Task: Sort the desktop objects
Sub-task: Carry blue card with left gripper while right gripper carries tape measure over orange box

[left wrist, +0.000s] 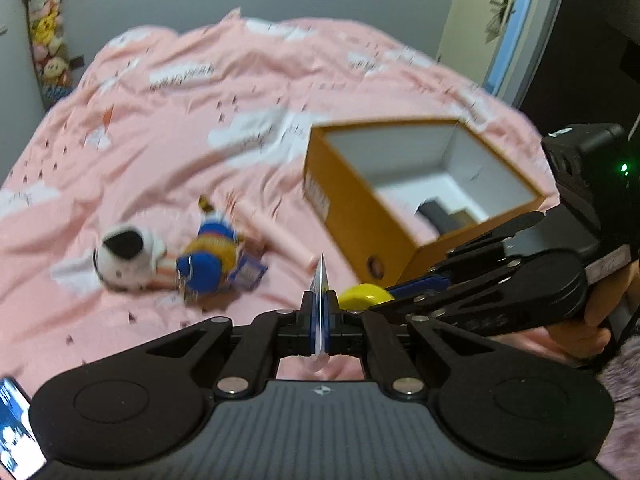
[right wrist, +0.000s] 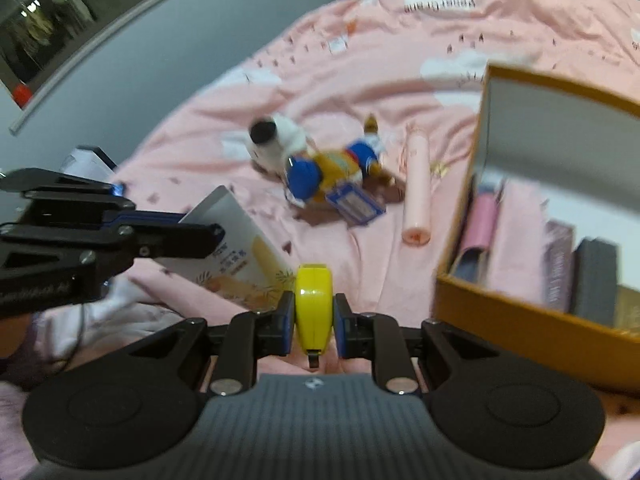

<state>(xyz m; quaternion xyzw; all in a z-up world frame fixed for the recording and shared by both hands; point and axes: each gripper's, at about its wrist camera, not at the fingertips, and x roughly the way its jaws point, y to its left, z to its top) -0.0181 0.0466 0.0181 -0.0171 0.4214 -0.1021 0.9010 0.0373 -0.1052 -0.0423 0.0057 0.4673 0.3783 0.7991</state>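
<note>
A: Left wrist view first. What do the left tongs (left wrist: 319, 312) have?

B: They are closed on a thin flat packet (left wrist: 321, 280), seen edge-on, so its face is hidden here. Just right of it, the right tongs (left wrist: 374, 300) reach in with a yellow tape measure (left wrist: 362, 295) at their tip. Beyond the packet sits the orange box (left wrist: 360, 224) on the pink bedspread (left wrist: 180, 120); its white inside shows only a dark item in one corner.

A: And left of the box?

B: A pink tube (left wrist: 286, 238) lies nearest it, then a blue-and-yellow plush (left wrist: 212, 252), then a black-and-white plush (left wrist: 126, 256) touching it. Writing on the bedspread's clouds and on the box's end label is too blurred to read.

A: The right wrist view?

B: The right tongs (right wrist: 314, 316) clamp the yellow tape measure (right wrist: 313, 304) between blue pads. The orange box (right wrist: 520, 320) is just right, and here its contents show: a pink item, a purple box and a grey box standing together. The left tongs (right wrist: 200, 236) enter left of the box, and the packet (right wrist: 240, 256) shows its face: white with a yellow ice-lolly shape and small print I cannot read. The blue-and-yellow plush (right wrist: 332, 168) carries a blue tag (right wrist: 356, 204), also unreadable.
</note>
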